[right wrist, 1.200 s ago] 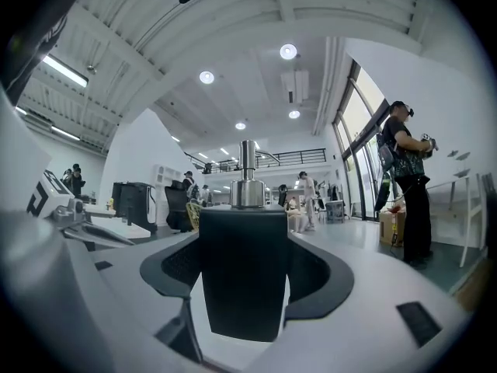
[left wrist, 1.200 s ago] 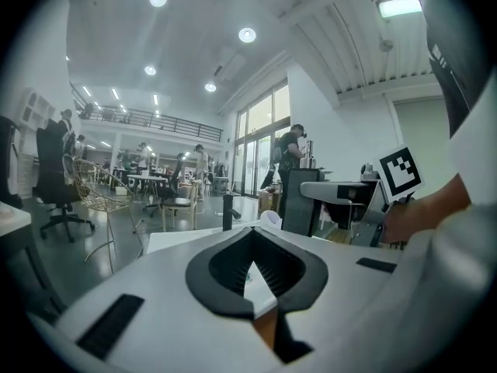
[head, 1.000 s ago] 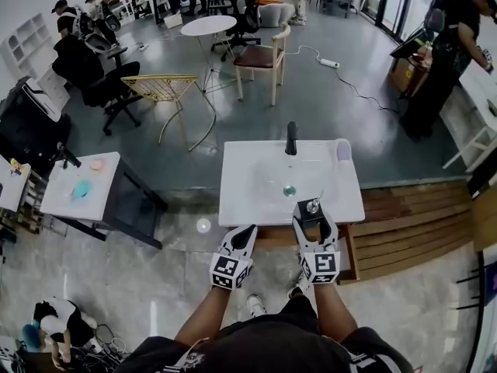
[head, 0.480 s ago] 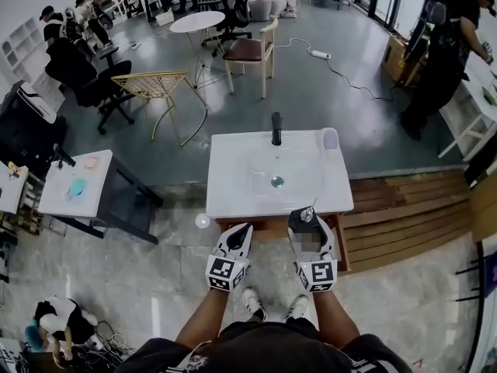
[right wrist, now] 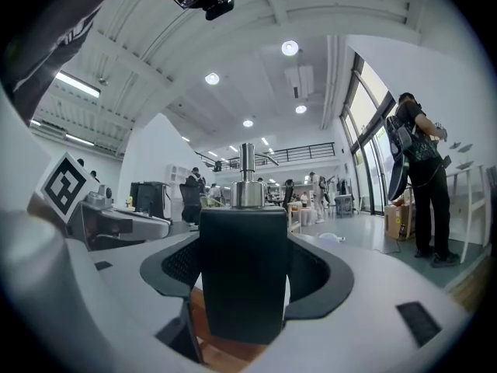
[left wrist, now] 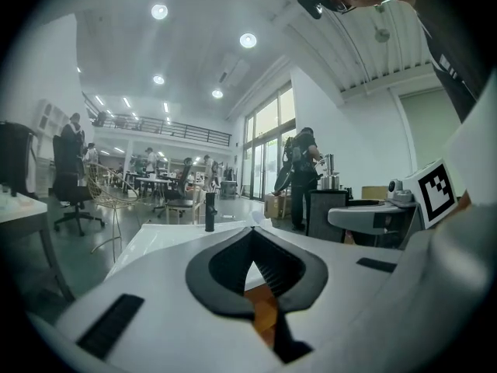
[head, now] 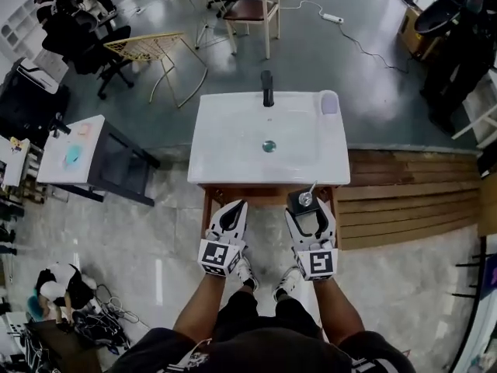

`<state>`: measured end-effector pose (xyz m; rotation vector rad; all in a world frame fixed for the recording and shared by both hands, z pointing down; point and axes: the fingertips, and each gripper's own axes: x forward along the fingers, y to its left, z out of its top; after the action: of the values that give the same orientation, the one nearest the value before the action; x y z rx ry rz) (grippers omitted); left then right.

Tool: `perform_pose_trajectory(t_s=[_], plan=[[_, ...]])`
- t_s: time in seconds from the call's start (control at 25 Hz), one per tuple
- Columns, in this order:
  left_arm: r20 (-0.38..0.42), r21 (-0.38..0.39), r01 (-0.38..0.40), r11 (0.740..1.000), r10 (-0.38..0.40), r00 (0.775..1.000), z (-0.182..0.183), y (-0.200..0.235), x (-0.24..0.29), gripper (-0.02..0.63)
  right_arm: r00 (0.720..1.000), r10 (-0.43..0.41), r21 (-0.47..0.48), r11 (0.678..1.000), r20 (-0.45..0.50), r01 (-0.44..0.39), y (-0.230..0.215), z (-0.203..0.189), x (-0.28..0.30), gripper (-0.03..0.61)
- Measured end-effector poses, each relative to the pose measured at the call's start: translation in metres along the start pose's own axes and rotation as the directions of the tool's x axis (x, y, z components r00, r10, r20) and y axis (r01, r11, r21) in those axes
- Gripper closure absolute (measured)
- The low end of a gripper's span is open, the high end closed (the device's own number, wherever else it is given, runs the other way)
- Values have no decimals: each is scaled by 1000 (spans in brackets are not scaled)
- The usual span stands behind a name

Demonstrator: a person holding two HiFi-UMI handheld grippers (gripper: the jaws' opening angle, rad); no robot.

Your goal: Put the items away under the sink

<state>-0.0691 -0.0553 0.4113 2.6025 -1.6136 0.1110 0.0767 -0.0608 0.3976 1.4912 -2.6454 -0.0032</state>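
A: Checked the left hand-held gripper [head: 234, 207]?

B: Checked. Found jaws together at the tips, nothing between them. Recorded it just short of the sink [head: 225, 158] front edge, over the wooden cabinet [head: 260, 196] beneath.

A: And the right hand-held gripper [head: 305, 205]?

B: Found it clamped on a dark, square-sided dispenser bottle [head: 308, 221], pads pressed on both flanks. Confirmed in the right gripper view: held upright, capped by a silver pump head [right wrist: 247, 189].

A: Logged the bottle's place?

B: Logged as held off the floor, just in front of the sink's front edge, toward its right side. Could not tell from above whether touching the white top or apart from it. Noted the thin nozzle pointed toward the sink.

A: Noted anything on the sink itself?

B: Noted a black faucet [head: 267, 88] at the back edge, a drain [head: 269, 145] mid-basin and a pale cup [head: 329, 102] at the back right corner.

A: Cabinet doors?

B: Could not tell; saw only the wooden top edge.
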Motion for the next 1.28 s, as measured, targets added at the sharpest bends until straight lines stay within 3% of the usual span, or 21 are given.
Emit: perform_pose_trajectory(t_s=[0.4, 1.0, 1.28], plan=[[-35, 5, -34, 999, 34, 999, -90, -1, 31, 615, 994, -107, 57, 993, 20, 105, -28, -99, 10, 250], [9, 24, 38, 999, -38, 999, -351, 33, 121, 615, 973, -201, 5, 979, 110, 202, -43, -345, 80, 250], [97, 63, 16, 998, -22, 995, -411, 48, 150, 615, 958, -205, -39, 975, 199, 217, -51, -406, 105, 253]])
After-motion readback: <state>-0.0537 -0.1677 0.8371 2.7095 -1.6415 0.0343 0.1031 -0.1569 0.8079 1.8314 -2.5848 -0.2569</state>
